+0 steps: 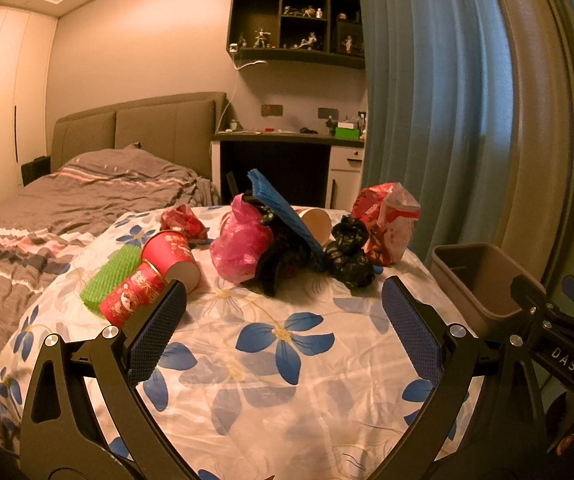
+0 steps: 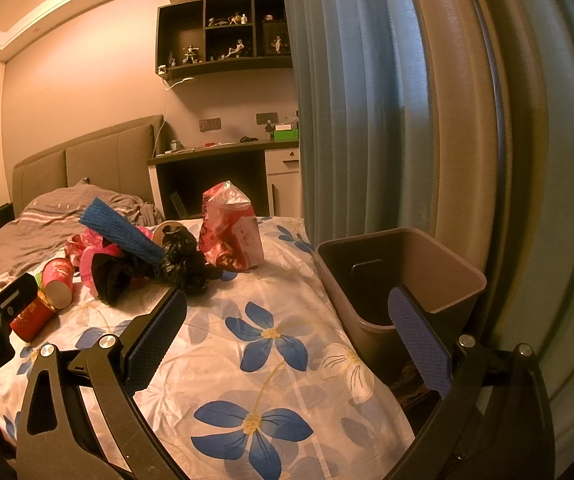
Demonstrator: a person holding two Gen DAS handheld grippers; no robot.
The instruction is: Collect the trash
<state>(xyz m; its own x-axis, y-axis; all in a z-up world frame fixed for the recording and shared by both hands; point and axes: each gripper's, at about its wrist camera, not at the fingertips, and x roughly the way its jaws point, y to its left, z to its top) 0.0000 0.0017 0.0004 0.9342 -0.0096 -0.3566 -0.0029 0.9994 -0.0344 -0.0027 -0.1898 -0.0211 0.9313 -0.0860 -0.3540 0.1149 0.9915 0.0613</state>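
Ahead of my left gripper (image 1: 283, 316) | trash pile (image 1: 287, 236) | both jaws spread, empty | bin (image 2: 399, 276) by right gripper (image 2: 299, 320)

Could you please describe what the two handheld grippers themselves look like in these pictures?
Both are alike: the left gripper and right gripper have black triangular linkage frames with cut-out holes and silver round bolts. Each finger carries a flat, dark blue, textured pad. The right gripper, seen from the left wrist view, bears white letters "DAS". No cables or sleeves show.
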